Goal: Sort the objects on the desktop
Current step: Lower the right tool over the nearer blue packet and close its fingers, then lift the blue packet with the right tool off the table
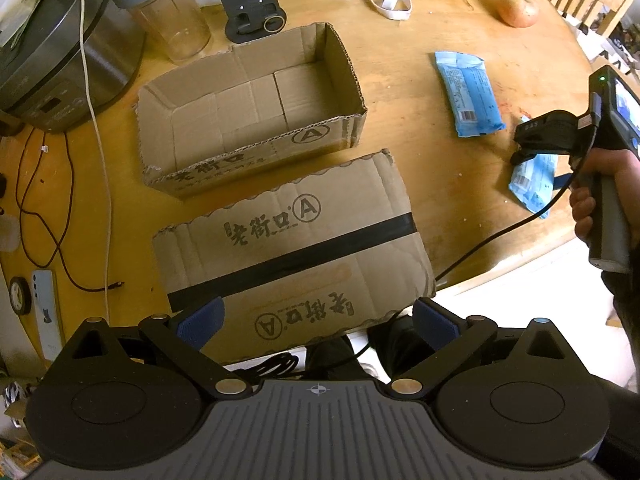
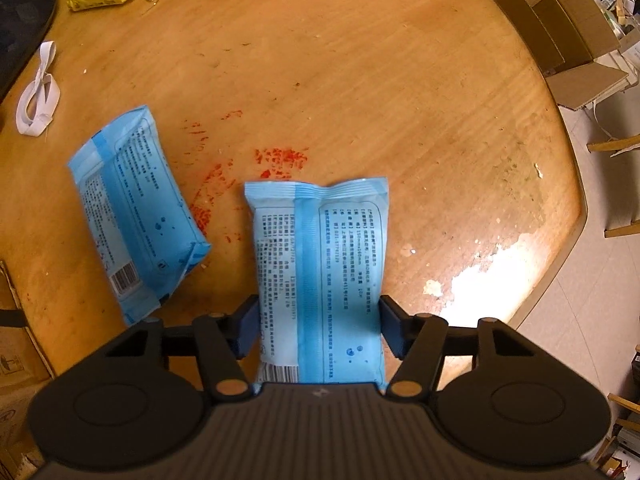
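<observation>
While right claw (image 2: 318, 328) grips blue pack (image 2: 320, 272) | left claw (image 1: 316, 318) wide | box (image 1: 288, 240) marked "A"

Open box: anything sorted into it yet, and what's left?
Nothing is done: the open box is empty. In hand: the right tongs are shut on one blue pack. Left: the second blue pack on the table. The left tongs are open.

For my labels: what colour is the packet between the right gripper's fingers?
Light blue with a darker blue stripe; the packet shows best in the right wrist view.
</observation>
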A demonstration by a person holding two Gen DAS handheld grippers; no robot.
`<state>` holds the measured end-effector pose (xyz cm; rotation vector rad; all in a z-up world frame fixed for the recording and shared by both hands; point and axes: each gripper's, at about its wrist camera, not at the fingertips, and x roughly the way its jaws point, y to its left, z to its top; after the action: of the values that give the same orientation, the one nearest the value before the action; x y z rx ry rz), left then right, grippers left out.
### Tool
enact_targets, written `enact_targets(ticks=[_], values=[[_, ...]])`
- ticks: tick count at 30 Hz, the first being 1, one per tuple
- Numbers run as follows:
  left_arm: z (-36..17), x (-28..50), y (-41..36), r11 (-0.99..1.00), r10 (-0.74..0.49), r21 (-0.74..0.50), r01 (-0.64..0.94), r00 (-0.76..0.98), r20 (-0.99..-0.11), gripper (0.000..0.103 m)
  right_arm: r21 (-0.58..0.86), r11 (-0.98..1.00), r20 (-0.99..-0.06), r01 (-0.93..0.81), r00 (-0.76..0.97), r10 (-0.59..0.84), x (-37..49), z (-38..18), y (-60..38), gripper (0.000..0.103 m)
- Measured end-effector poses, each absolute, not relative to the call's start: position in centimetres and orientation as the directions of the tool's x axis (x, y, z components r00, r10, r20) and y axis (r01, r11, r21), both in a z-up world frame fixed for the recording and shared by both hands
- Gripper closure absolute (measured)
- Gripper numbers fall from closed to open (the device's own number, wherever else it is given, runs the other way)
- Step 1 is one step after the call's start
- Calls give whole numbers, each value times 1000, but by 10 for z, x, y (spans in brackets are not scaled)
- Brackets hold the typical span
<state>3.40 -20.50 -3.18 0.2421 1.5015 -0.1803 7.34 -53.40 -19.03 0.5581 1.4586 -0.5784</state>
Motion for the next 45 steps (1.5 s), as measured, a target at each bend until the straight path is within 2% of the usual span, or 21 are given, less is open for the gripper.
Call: enact_targets(ticks=[12,45], values=[[-31,30,-199,967,27,43,250,67,-997,0,-21,760,-998,650,26,-49,80,-184,-534,47],[-34,31,-190,974,5,19,226,64,-998,0,4,810,-999,587,46,-29,74,-147,-516,46]])
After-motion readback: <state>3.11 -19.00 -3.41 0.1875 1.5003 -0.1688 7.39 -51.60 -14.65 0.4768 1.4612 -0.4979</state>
